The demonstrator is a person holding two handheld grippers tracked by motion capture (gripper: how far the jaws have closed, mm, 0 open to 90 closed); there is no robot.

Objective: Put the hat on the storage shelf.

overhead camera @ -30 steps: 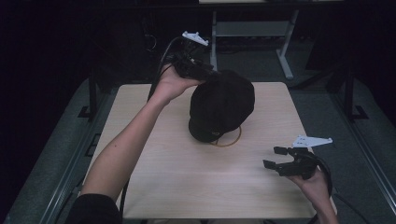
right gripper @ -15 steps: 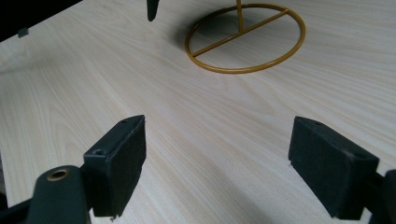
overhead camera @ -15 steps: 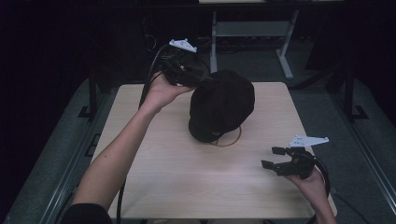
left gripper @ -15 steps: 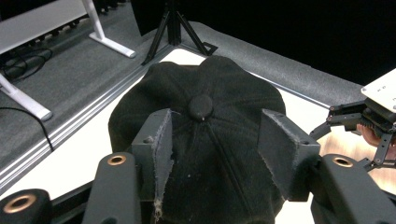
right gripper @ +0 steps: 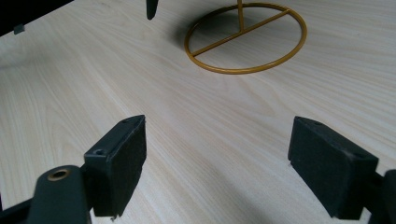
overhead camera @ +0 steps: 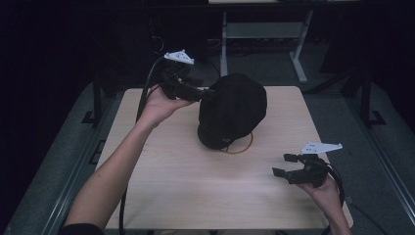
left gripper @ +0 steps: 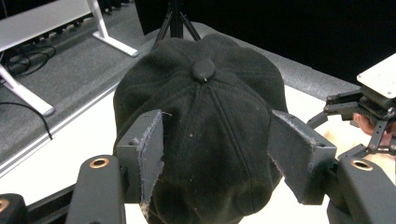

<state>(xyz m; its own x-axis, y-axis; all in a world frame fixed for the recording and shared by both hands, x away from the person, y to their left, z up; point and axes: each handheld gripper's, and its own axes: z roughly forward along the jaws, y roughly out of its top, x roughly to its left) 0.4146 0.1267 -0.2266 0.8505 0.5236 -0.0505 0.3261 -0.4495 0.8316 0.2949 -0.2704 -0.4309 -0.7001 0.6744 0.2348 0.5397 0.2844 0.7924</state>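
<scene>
A black cap (overhead camera: 235,110) hangs on a gold wire stand (overhead camera: 242,147) at the middle of the wooden table (overhead camera: 186,196). My left gripper (overhead camera: 205,94) is level at the cap's left side. Its jaws have just been opening. In the left gripper view they stand apart on either side of the cap's crown (left gripper: 205,121), and the pads (left gripper: 150,154) do not press on it. My right gripper (overhead camera: 281,165) is held open above the table's front right. In its own view, the right gripper (right gripper: 217,163) has bare wood between its jaws and the stand's ring base (right gripper: 243,71) ahead.
A desk frame with white legs (overhead camera: 298,54) stands on the grey floor beyond the table. A black tripod (left gripper: 175,18) is behind the cap. The left gripper's cable (overhead camera: 147,93) trails down along the forearm. The table's right edge is close to my right hand.
My left hand has drawn back to the left and slightly down from the cap, and its jaws have widened. The cap stays on the stand. The right hand has kept still.
</scene>
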